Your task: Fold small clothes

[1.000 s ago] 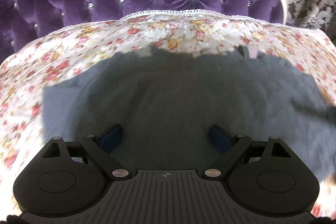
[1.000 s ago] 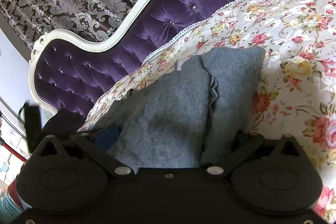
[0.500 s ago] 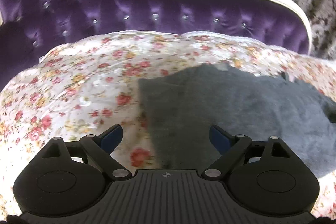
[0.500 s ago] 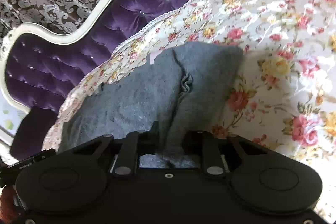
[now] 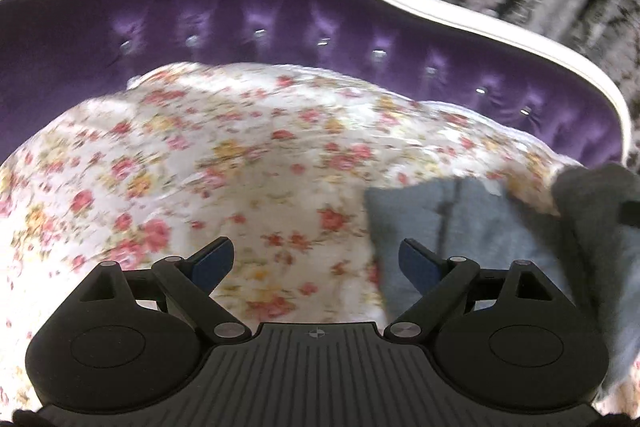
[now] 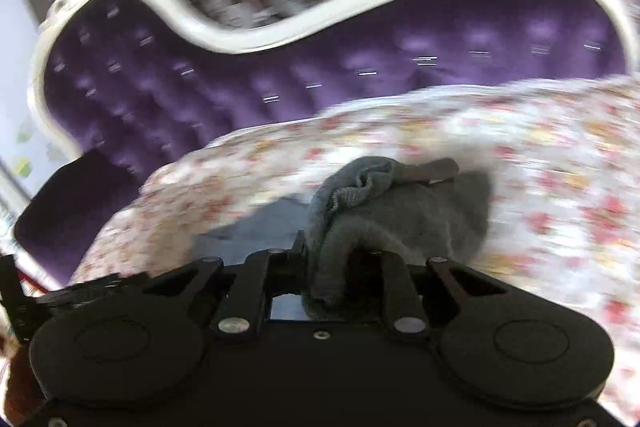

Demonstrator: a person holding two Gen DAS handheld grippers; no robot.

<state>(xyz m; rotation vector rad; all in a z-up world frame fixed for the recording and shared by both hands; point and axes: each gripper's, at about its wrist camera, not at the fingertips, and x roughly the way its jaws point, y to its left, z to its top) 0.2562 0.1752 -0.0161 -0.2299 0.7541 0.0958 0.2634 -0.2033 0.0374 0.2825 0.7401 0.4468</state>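
Bright daylight, soft shadows; heavy motion blur right view; fisheye-bent edges.

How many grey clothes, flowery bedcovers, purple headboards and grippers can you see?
Grey clothes: 1, the grey garment
Flowery bedcovers: 1, the floral bedcover
Purple headboards: 1, the purple headboard
Grippers: 2, the left gripper, open over the bedcover, and the right gripper, shut on the garment
Total: 5
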